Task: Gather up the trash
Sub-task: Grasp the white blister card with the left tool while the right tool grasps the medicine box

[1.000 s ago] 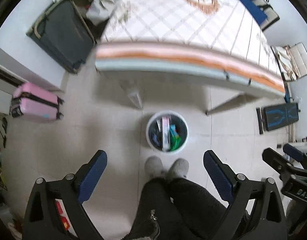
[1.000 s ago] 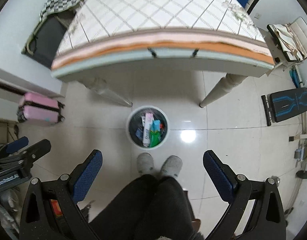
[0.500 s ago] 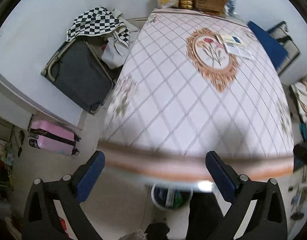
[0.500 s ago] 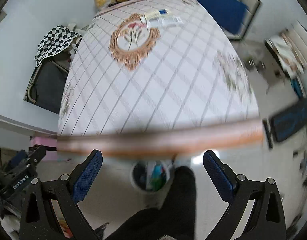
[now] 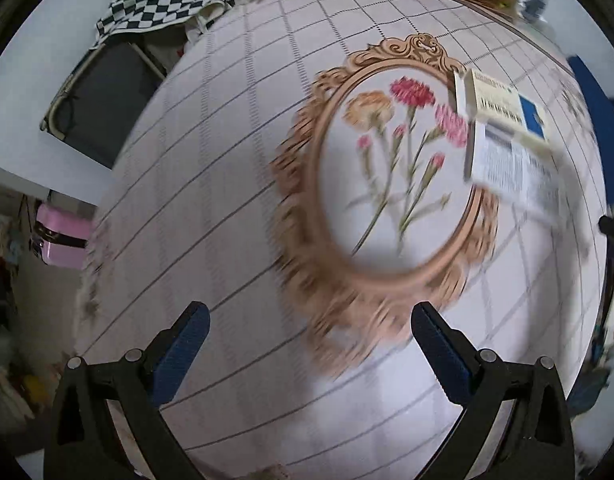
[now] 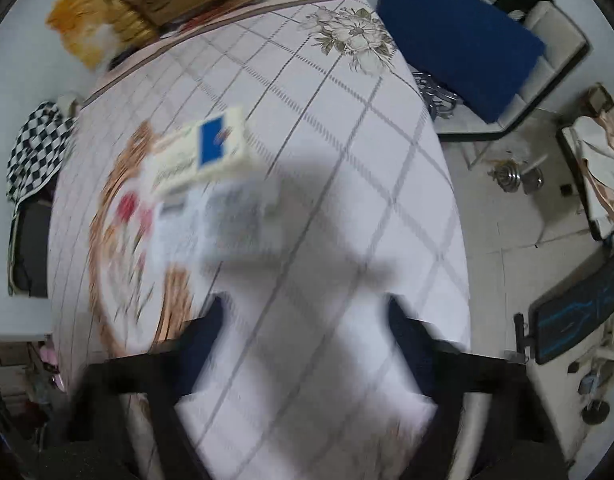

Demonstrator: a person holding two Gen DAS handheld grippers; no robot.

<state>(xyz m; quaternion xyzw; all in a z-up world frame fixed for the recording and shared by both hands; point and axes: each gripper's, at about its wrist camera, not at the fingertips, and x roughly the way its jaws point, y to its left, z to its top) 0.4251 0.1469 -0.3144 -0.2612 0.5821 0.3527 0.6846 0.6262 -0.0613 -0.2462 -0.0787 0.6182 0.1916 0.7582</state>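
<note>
Two flat cartons lie side by side on the table's flowered cloth [image 5: 227,184]: a cream box with a blue patch [image 5: 503,104] and a white printed box [image 5: 511,168]. They also show, blurred, in the right wrist view as the cream box [image 6: 203,156] and the white box [image 6: 223,220]. My left gripper [image 5: 307,344] is open and empty above the near part of the table, the boxes ahead to its right. My right gripper [image 6: 307,336] is open, empty and blurred, with the boxes ahead to its left.
Cardboard boxes and an orange bag [image 6: 91,28] crowd the table's far end. A chair with a blue cushion [image 6: 459,32] stands right of the table. A checkered cloth over a dark case [image 5: 163,0] and a pink suitcase [image 5: 63,236] stand on the left.
Both grippers have risen from over the floor bin and my feet and moved forward over the table top. The bin has dropped out of view. Both grippers stay open.
</note>
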